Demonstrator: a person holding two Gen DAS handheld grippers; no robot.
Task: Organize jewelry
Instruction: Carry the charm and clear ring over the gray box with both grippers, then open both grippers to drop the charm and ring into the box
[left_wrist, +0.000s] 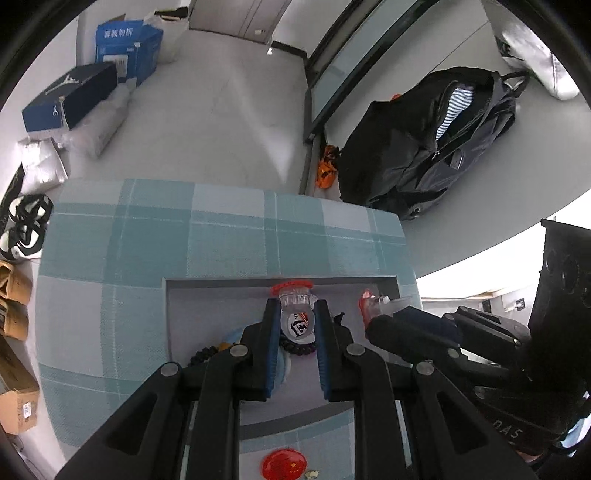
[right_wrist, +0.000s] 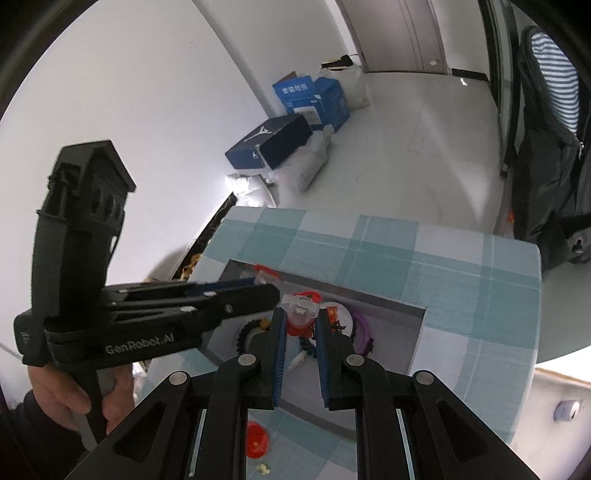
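Observation:
A shallow grey tray (left_wrist: 221, 284) lies on a teal checked tablecloth (left_wrist: 147, 240). Inside it are a dark bead bracelet (left_wrist: 297, 349), a white round badge (left_wrist: 297, 326) and a purple bangle (right_wrist: 360, 325). My left gripper (left_wrist: 295, 304) is shut on a small clear plastic piece (left_wrist: 294, 298) with a red rim, over the tray's far wall. My right gripper (right_wrist: 300, 314) is shut on a similar clear piece (right_wrist: 300, 306) with red under it. Whether the two pieces belong to one object I cannot tell. Both grippers hang side by side over the tray.
A red round badge (left_wrist: 284, 463) and a tiny gold item (left_wrist: 313, 472) lie on the cloth in front of the tray. On the floor beyond are a black bag (left_wrist: 424, 147), blue boxes (left_wrist: 125, 44) and shoes (left_wrist: 22, 229). A hand (right_wrist: 55, 398) grips the left tool.

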